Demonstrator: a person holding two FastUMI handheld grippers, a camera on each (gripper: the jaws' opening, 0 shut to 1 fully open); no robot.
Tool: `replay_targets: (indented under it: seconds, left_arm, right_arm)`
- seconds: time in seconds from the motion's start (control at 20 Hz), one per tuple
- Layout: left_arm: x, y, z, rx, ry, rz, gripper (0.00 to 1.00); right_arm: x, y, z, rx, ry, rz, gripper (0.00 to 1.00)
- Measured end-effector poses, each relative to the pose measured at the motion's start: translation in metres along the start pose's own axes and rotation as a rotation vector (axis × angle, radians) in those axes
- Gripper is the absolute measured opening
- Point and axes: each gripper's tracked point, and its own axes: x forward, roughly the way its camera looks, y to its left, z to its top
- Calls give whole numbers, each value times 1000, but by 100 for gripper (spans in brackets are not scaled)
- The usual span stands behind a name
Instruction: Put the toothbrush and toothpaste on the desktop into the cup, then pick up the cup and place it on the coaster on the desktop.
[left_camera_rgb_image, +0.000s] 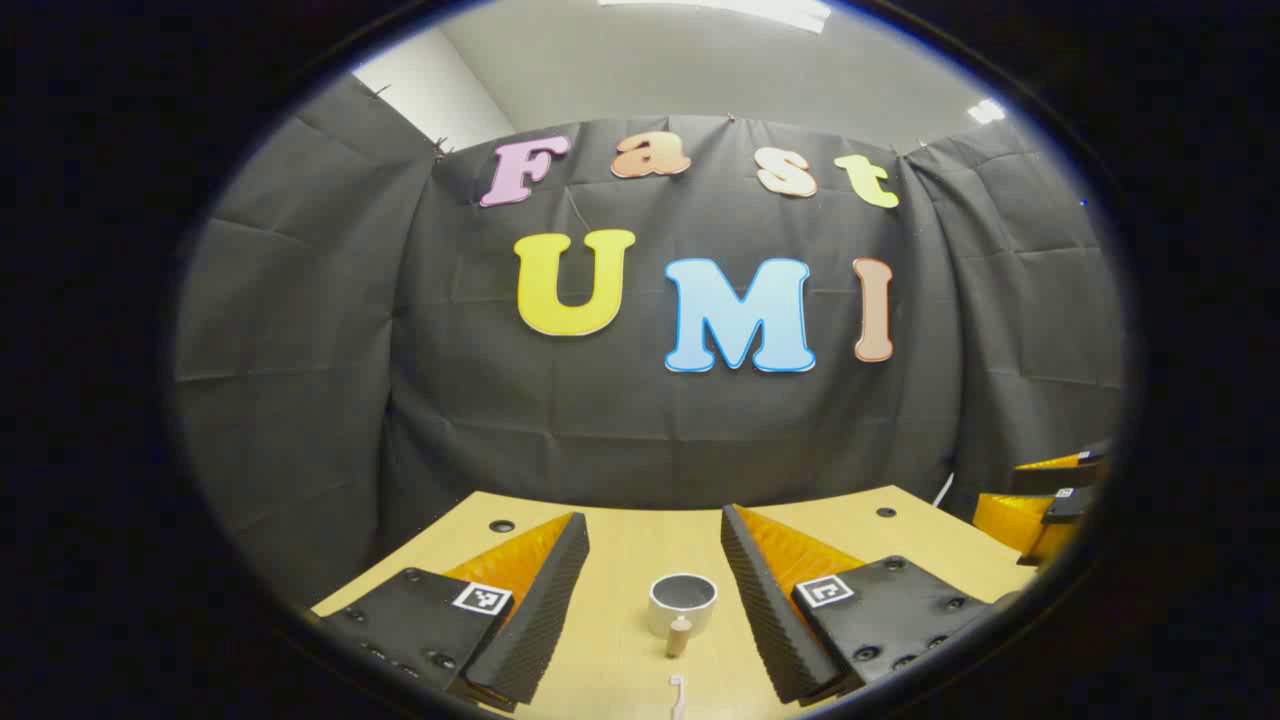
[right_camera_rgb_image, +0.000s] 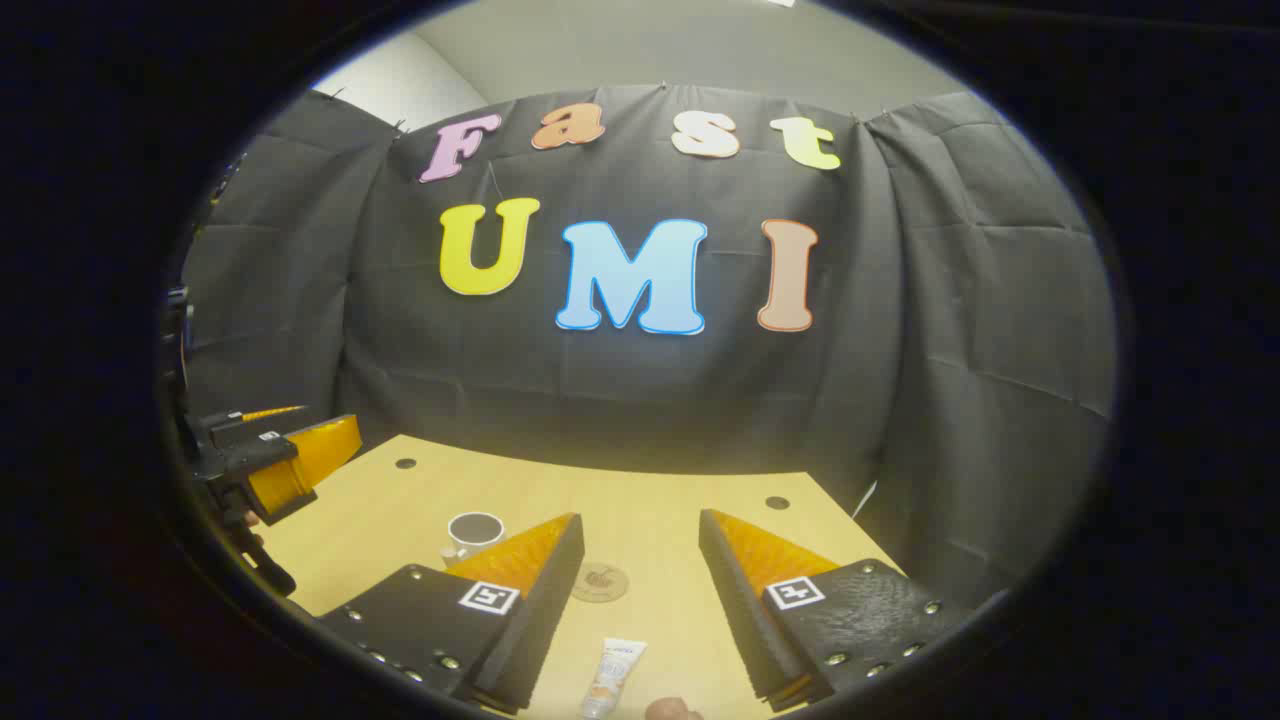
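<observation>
Grippers were both up above the desk (left_camera_rgb_image: 620, 545) and both were wide open, holding nothing. In the left gripper view, you had your left gripper (left_camera_rgb_image: 655, 530) spread apart, with one black, ridged finger on the left and one on the right. Between those fingers, down on the light wooden desk, stood the cup (left_camera_rgb_image: 682, 603). It was white on the outside, upright, and its inside looked dark. Just in front of the cup, closer to you, was a small tan thing that I could not tell for sure. Nearer still, at the bottom edge, lay the pale toothbrush (left_camera_rgb_image: 678, 692), and you could see just its tip. Far off on the right side of that view was your other gripper, orange and black. In the right gripper view, the left gripper showed at the far left, hanging over the desk edge. Next came the cup, partly hidden behind the left finger of your right gripper (right_camera_rgb_image: 640, 528). Your right gripper was open wide too, and its fingers touched nothing. Between them, flat on the desk, lay the round brown coaster (right_camera_rgb_image: 600, 581), well apart from the cup. Closer to you, the toothpaste (right_camera_rgb_image: 612, 677) lay on the desk, a white tube with its cap end pointing toward you.
</observation>
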Motion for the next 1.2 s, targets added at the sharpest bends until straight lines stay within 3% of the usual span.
replay_targets:
  seconds: [0.3,0.35,0.45,0.5,0.55,0.6,0.65,0.7,0.9,0.95,1.0,1.05,1.1,1.2]
  left_arm:
    - [1,-4,-8,8,21,-8,88]
    - [2,-4,-11,8,27,-8,97]
    - [4,-6,-17,11,45,-13,85]
    - [4,-7,-22,7,58,-18,88]
    - [5,-9,-28,1,75,-26,78]
    - [6,-11,-34,-7,97,-32,97]
    - [6,-12,-45,-15,131,-34,88]
    - [7,-12,-53,-17,157,-31,98]
    - [7,-20,-103,-39,318,-33,97]
    - [5,-23,-126,-41,400,-37,88]
    - [4,-24,-139,-42,442,-39,88]
    - [4,-25,-150,-48,484,-42,98]
    - [4,-26,-162,-58,525,-47,88]
    - [-1,-29,-186,-69,609,-53,88]
  right_arm:
    - [6,2,-18,31,75,17,75]
    - [7,2,-20,37,84,20,75]
    - [9,5,-27,42,111,28,75]
    - [10,5,-32,41,128,32,75]
    - [10,6,-34,40,142,36,75]
    - [10,6,-41,40,158,40,75]
    - [10,7,-45,41,182,46,75]
    - [13,8,-53,44,212,48,75]
    - [17,9,-86,83,332,51,75]
    - [20,8,-101,104,384,47,75]
    - [21,8,-111,111,416,42,75]
    - [22,8,-119,117,450,43,75]
    - [21,9,-130,123,490,40,75]
    - [21,11,-148,139,564,50,75]
